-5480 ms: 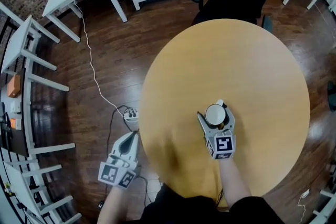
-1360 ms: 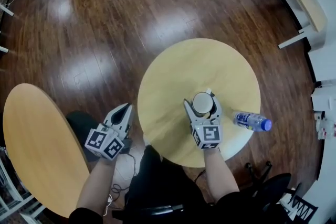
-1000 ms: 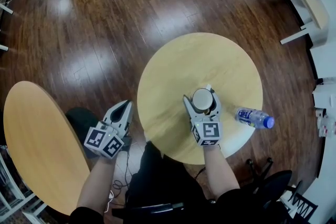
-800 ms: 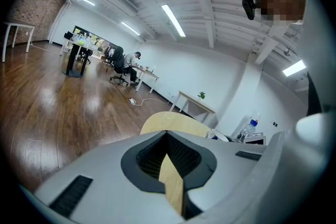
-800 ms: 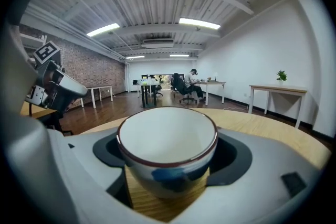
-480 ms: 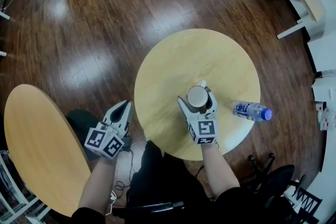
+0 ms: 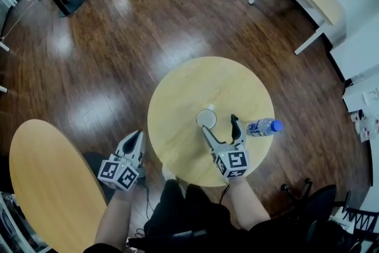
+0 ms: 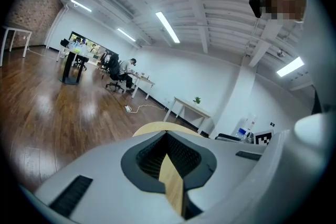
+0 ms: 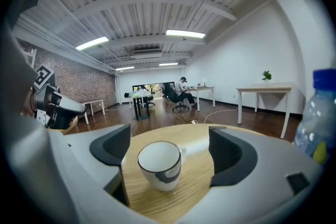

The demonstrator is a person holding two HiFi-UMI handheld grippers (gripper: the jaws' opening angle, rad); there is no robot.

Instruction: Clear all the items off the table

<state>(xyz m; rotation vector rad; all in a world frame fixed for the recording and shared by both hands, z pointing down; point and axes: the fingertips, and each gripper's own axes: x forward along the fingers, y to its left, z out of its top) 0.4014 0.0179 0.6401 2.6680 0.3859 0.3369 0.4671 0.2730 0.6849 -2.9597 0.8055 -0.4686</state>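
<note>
The small round table [image 7: 177, 98] gives you plenty of bare top on its far and left sides, and open wood floor all round it. Its near edge runs right under your right wrist, so pull back with care. The larger table [image 7: 41, 181] sits well apart at your left.

The water bottle [image 7: 260, 126] lies on its side near the right edge, cap pointing outward. It is light, smooth plastic and will likely roll if nudged, so take it across the middle of the body.

The white cup [image 7: 206, 118] stands upright near the table's centre, just ahead of your right gripper [image 7: 219, 125], whose jaws are spread wide and touch nothing. It looks like ceramic: stiff, glazed, probably slick and chippable. Take it across the wall below the rim (the handle faces away from you), and set it down softly.

Your left gripper [image 7: 137, 138] hangs off the table's left edge with its jaws pressed together, holding nothing.
</note>
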